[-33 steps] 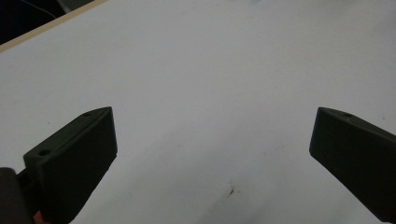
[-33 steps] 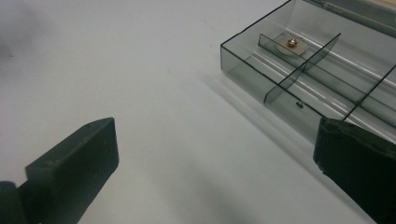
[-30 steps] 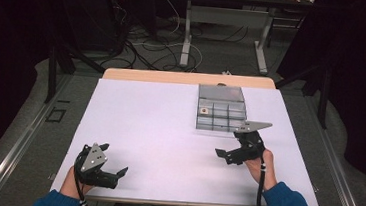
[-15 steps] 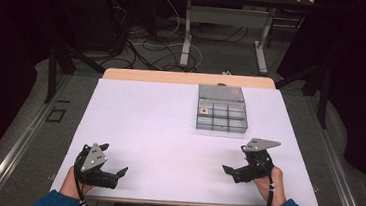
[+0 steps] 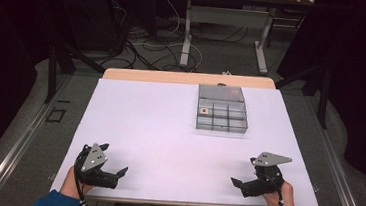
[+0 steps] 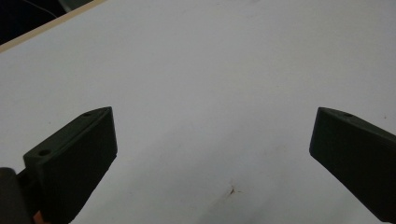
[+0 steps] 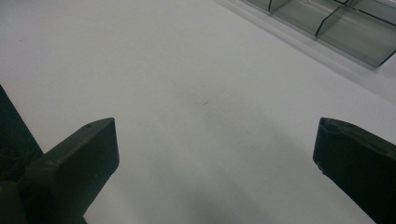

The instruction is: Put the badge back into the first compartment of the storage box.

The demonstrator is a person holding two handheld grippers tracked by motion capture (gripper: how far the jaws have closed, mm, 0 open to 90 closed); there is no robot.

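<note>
Left tool (image 5: 112, 173): held low over the near left corner of the counter (image 5: 159, 126); jaws spread wide, nothing between them.
Left tool, own view (image 6: 212, 140): two black jaws rise from the bottom corners, far apart; bare white sheet lies between them, with a small brownish mark on it near the bottom middle.
Left hand (image 5: 71, 186): grips the tool from behind, at the near edge; a blue sleeve (image 5: 56, 203) comes in from the bottom.
Left plate: grey three-cornered plate sits on top of the left tool, tilted toward the camera.
Right tool (image 5: 243, 184): held low over the near right corner of the counter; jaws spread wide and empty, pointing left across the sheet.
Right tool, own view (image 7: 215, 144): both jaws stand well apart over plain white sheet; a faint dark speck shows on the sheet ahead of them.
Right hand (image 5: 283, 199): behind the tool at the near edge, blue sleeve below it; a black cable trails down from the tool.
Box (image 5: 221, 109): clear grey compartment box, well apart from both tools, on the far right half of the counter; nearer to the right tool than to the left.
Box, right gripper view (image 7: 336, 23): its near compartments show at the top right, beyond the jaws; those in sight look empty.
Box contents: one small reddish piece (image 5: 203, 110) lies in a left compartment of the middle row; what it is cannot be told.
Counter: white sheet over a wooden top, whose bare strip shows along the far edge.
</note>
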